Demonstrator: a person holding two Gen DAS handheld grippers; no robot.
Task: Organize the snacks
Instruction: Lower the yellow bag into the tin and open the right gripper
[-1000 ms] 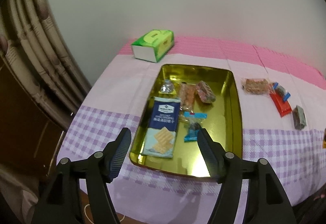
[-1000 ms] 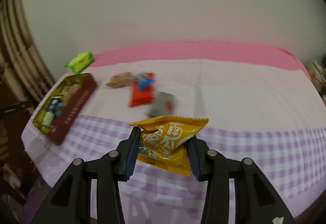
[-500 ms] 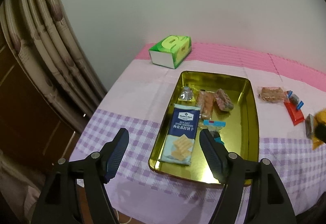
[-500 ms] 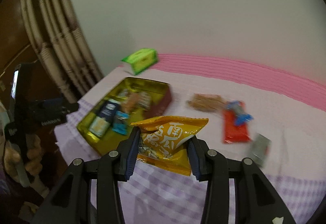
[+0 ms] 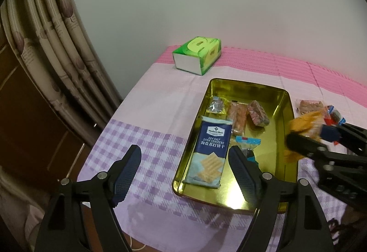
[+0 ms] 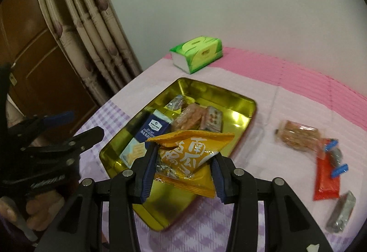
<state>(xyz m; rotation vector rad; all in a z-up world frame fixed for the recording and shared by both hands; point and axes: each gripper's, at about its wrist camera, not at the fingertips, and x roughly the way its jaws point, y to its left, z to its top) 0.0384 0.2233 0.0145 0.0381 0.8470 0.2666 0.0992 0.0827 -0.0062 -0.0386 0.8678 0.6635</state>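
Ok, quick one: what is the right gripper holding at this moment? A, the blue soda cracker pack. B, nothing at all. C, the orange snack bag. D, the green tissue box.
C: in the right wrist view the right gripper has its pads pressed on the orange snack bag, above the gold tin, where the blue cracker pack lies.

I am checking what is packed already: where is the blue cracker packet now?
The blue cracker packet lies flat inside the gold tin, along its left wall in the left wrist view, beside the orange snack.
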